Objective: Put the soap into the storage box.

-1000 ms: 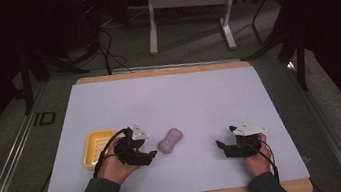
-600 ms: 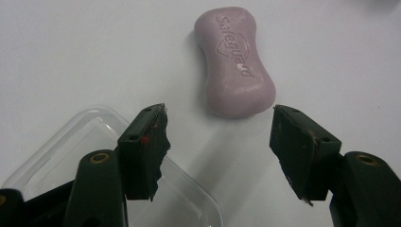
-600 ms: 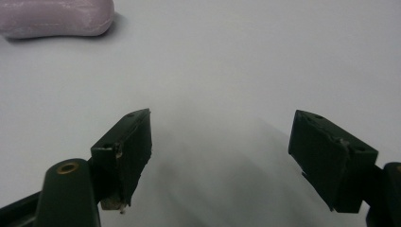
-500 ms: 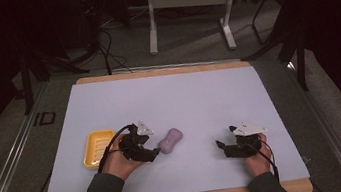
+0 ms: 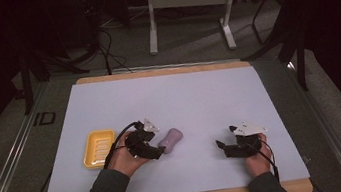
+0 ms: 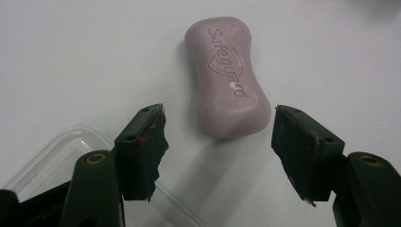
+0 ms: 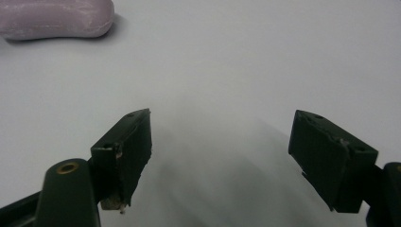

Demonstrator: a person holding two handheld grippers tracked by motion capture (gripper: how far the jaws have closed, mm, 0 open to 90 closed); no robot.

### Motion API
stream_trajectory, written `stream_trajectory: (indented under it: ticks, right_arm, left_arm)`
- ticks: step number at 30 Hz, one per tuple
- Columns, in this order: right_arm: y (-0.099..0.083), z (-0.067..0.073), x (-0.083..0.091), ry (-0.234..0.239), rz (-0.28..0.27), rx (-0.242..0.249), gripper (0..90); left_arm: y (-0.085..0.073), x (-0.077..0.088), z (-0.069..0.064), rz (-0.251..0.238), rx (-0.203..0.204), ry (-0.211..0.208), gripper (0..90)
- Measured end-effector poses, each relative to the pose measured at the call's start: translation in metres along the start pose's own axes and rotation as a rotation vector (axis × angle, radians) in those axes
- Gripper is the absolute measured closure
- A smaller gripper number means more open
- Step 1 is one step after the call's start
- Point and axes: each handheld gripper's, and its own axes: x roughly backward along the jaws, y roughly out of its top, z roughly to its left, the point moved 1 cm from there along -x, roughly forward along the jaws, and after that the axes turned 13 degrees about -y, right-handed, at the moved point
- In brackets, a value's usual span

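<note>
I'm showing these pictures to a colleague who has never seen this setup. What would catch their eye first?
Probably the pink soap bar lying near the middle of the white table mat, just ahead of the left gripper, whose jaws have just been opening and stand apart without touching it. Next, the yellow soap dish left of that hand, and the right gripper, open, resting apart at the right.

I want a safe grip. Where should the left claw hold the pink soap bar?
Probably at the narrow waist of the pink soap bar, pads on its two long sides. It lies flat, its near end toward the open left claw, so slide forward along it.
</note>
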Motion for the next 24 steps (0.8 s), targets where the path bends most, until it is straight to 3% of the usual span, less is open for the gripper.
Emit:
stream_trajectory:
  ticks: [24]
  right_arm:
    - [0.000,0.000,0.000,-0.002,-0.001,0.003,21.6]
  left_arm:
    - [0.011,-0.017,0.003,0.022,0.026,0.007,35.4]
